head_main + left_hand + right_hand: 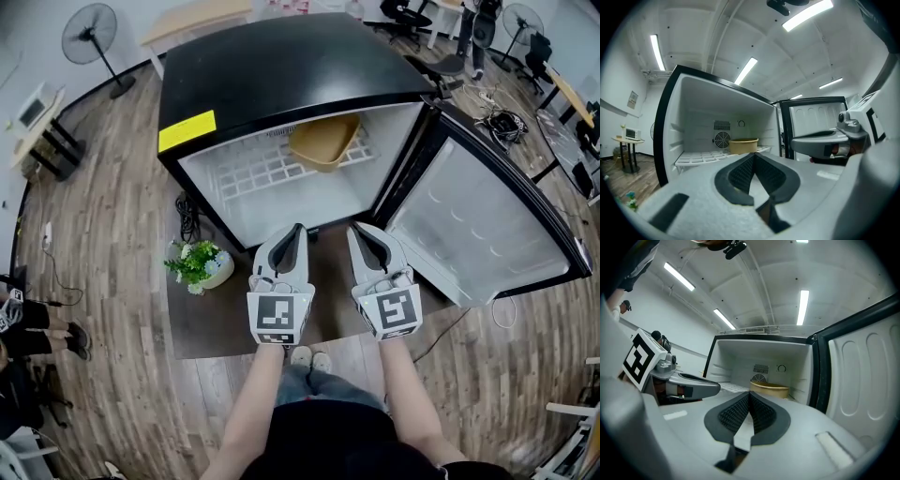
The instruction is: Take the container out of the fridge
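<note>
A tan round container (323, 142) stands on the white wire shelf (253, 173) at the back right of the open black fridge (281, 70). It also shows in the left gripper view as the container (743, 146), and in the right gripper view as the container (769, 389). Both grippers are held side by side in front of the fridge opening, pointing at it and well short of the container. My left gripper (298, 226) (753, 154) is shut with nothing in it. My right gripper (356, 228) (749, 393) is likewise shut and empty.
The fridge door (487, 225) swings wide open to the right. A potted plant (200, 265) sits on the dark mat (216, 323) at the lower left of the fridge, beside a coiled cable (187, 217). A standing fan (91, 36), tables and chairs ring the room.
</note>
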`<action>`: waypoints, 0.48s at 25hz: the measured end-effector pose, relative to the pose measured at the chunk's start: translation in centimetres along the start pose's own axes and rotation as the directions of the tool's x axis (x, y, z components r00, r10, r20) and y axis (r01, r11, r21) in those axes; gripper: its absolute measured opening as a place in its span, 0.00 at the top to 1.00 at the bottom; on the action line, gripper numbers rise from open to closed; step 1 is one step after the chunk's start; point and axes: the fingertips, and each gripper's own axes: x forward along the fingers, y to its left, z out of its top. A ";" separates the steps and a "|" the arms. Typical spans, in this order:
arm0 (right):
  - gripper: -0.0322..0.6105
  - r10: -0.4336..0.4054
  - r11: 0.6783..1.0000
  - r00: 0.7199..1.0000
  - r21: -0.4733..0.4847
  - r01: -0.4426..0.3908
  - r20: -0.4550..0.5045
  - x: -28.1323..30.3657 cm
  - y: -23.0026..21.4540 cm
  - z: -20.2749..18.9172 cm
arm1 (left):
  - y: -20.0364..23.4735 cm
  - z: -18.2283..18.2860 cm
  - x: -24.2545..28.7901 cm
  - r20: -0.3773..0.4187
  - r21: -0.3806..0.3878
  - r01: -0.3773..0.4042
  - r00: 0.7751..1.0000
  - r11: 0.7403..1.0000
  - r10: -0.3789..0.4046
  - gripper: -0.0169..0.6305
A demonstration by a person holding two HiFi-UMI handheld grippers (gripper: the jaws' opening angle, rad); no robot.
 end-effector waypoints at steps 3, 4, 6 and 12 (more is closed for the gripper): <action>0.94 0.004 1.000 1.000 -0.018 -0.004 -0.014 1.3 -0.2 0.6 | 0.3 0.6 0.8 0.002 -0.007 0.012 1.000 1.000 -0.012 0.97; 0.94 0.005 1.000 1.000 -0.021 -0.005 -0.018 1.7 -0.3 0.7 | 0.4 0.8 1.2 0.003 -0.007 0.015 1.000 1.000 -0.015 0.97; 0.94 0.008 1.000 1.000 -0.029 -0.008 -0.025 2.6 -0.4 1.1 | 0.7 1.2 1.8 0.002 -0.006 0.019 1.000 1.000 -0.019 0.97; 0.94 0.052 0.982 0.986 -0.170 -0.079 -0.156 5.4 -0.1 0.8 | 1.7 1.7 3.1 -0.010 -0.005 0.031 0.999 1.000 -0.031 0.97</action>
